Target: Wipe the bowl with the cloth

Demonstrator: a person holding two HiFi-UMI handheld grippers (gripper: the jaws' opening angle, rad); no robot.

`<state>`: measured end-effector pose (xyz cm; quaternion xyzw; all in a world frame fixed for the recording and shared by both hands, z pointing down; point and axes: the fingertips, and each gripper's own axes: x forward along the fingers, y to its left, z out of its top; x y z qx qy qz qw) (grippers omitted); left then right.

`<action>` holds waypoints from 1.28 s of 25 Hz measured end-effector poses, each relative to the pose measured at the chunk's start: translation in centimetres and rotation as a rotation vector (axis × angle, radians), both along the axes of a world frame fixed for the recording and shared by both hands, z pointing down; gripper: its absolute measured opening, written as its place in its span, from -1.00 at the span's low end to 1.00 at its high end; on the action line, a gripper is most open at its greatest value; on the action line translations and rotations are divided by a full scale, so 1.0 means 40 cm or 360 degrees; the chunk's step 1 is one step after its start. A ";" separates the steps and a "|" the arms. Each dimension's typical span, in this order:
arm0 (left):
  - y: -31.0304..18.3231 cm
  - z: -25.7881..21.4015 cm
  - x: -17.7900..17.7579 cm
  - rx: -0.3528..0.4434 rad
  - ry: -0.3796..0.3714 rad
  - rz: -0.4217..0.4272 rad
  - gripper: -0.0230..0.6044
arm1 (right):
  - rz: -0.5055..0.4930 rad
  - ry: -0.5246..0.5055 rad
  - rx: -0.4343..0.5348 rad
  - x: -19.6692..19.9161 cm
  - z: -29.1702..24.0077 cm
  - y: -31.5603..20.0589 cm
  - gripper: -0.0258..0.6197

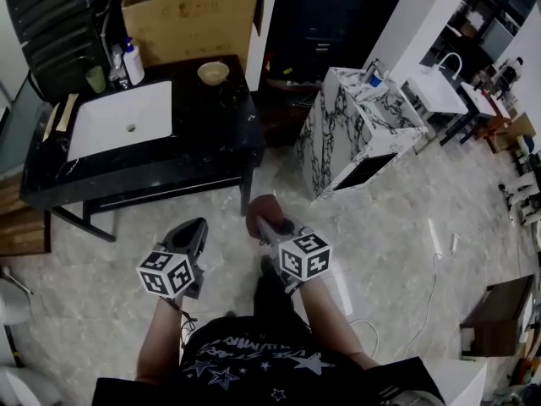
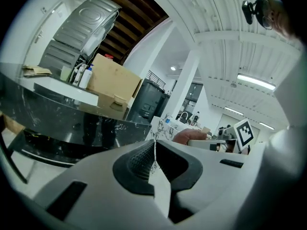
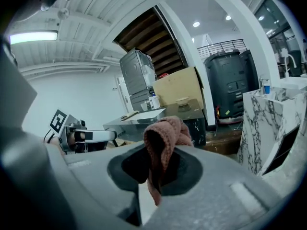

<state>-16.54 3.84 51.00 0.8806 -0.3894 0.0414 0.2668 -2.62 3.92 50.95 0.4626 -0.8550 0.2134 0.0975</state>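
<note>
Though beside carton [image 1: 190,24], bowl [image 1: 213,73] on table [image 1: 211,138]

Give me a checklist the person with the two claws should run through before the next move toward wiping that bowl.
1. Cloth held: ok. The cloth is pinched in the right claw.
2. Other claw free: ok. The left claw is shut with nothing in it.
3. Bowl located: ok. The bowl sits upright on the black table, next to the cardboard box.
4. Bowl within reach: not ok. Both claws are out over the floor, apart from the table.
5. What needs wiping inside the bowl: cannot tell. It looks too small from here.
</note>
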 end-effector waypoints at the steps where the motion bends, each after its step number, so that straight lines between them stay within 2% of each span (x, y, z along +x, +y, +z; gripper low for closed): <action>1: -0.026 -0.003 0.011 0.0006 -0.0011 -0.0011 -0.87 | -0.0022 -0.0001 0.0005 0.008 -0.002 -0.032 -0.77; 10: -0.252 -0.025 0.134 0.0014 -0.0087 -0.0193 -0.87 | -0.0183 -0.0028 0.0033 0.153 -0.033 -0.307 -0.77; 17: -0.355 -0.034 0.214 0.0008 -0.0122 -0.0336 -0.87 | -0.0290 -0.0055 0.0026 0.249 -0.032 -0.448 -0.77; 21: -0.394 -0.040 0.228 0.0004 -0.0125 -0.0417 -0.87 | -0.0379 -0.0041 0.0037 0.266 -0.031 -0.501 -0.77; 27: -0.422 -0.043 0.251 0.0030 -0.0182 -0.0388 -0.87 | -0.0413 -0.0047 0.0018 0.267 -0.012 -0.557 -0.77; 32: -0.518 -0.058 0.206 0.0059 -0.0110 -0.0410 -0.87 | -0.0391 -0.0019 -0.0003 0.250 -0.001 -0.627 -0.77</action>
